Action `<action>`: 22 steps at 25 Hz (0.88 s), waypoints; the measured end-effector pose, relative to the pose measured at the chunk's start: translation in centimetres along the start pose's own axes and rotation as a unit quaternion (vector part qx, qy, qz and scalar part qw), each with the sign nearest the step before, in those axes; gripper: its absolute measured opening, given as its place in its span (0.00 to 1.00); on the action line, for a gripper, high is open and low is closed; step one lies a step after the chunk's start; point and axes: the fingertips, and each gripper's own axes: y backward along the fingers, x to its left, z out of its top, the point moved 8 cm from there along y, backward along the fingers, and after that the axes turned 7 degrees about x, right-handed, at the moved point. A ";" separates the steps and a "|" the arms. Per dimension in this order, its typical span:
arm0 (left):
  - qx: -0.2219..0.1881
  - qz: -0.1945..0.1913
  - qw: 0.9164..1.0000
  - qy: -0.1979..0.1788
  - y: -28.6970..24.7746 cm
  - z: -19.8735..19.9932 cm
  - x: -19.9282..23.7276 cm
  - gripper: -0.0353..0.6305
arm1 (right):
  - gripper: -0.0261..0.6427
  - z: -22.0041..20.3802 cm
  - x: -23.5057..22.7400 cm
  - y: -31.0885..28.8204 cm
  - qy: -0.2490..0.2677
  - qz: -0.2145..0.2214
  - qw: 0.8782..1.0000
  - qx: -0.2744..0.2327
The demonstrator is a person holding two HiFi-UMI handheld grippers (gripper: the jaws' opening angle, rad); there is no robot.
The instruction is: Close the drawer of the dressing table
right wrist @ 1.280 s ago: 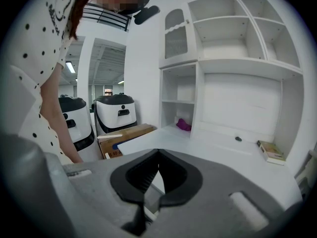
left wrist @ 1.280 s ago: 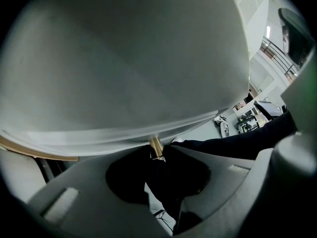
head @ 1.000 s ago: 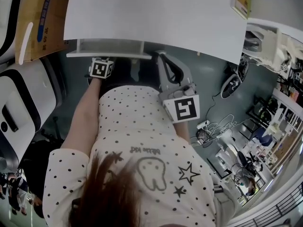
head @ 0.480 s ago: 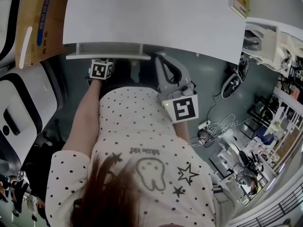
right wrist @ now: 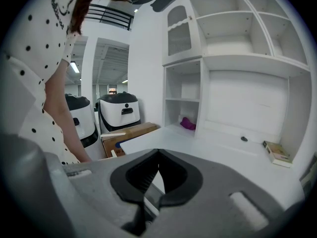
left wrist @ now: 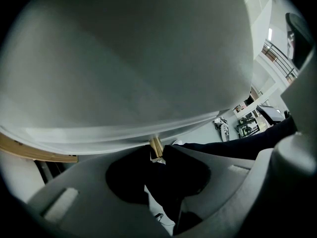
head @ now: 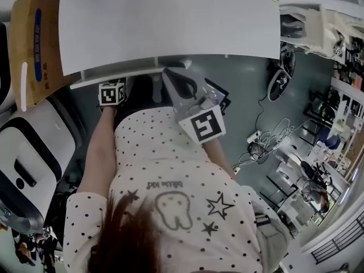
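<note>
The white dressing table point(head: 170, 21) fills the top of the head view. Its drawer point(head: 125, 74) sticks out a little under the front edge as a thin strip. In the left gripper view the drawer front point(left wrist: 129, 73) looms close above, with a small brass knob point(left wrist: 156, 145) below it. My left gripper point(left wrist: 157, 155) is shut on that knob, one dark pad on each side. Its marker cube point(head: 111, 93) shows just below the drawer. My right gripper point(right wrist: 158, 155) hangs shut and empty beside the table's front edge, to the right of the drawer point(head: 173, 78).
A cardboard box point(head: 34, 44) and white machines point(head: 28, 158) stand left of the table. Cables point(head: 267, 144) lie on the floor at right. White shelves point(right wrist: 237, 29) rise behind the tabletop, with a purple item point(right wrist: 187, 124) and a small book point(right wrist: 276, 152).
The head view has swung, so the table now sits tilted the other way. The drawer shows as a narrower strip under the edge. Both grippers keep their places relative to the table.
</note>
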 end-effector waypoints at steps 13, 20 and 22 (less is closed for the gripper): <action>-0.001 -0.001 1.000 -0.001 0.1 1.0 0.2 0.19 | 0.04 0.1 -0.1 0.0 -0.010 -0.009 1.000 0.005; -0.001 0.001 1.000 -0.005 0.2 1.5 0.0 0.19 | 0.04 -0.2 -0.6 0.6 -0.026 -0.025 0.999 0.007; 0.000 0.000 1.000 -0.004 0.2 1.5 0.0 0.19 | 0.04 -0.3 -0.6 0.6 -0.028 -0.026 0.999 0.009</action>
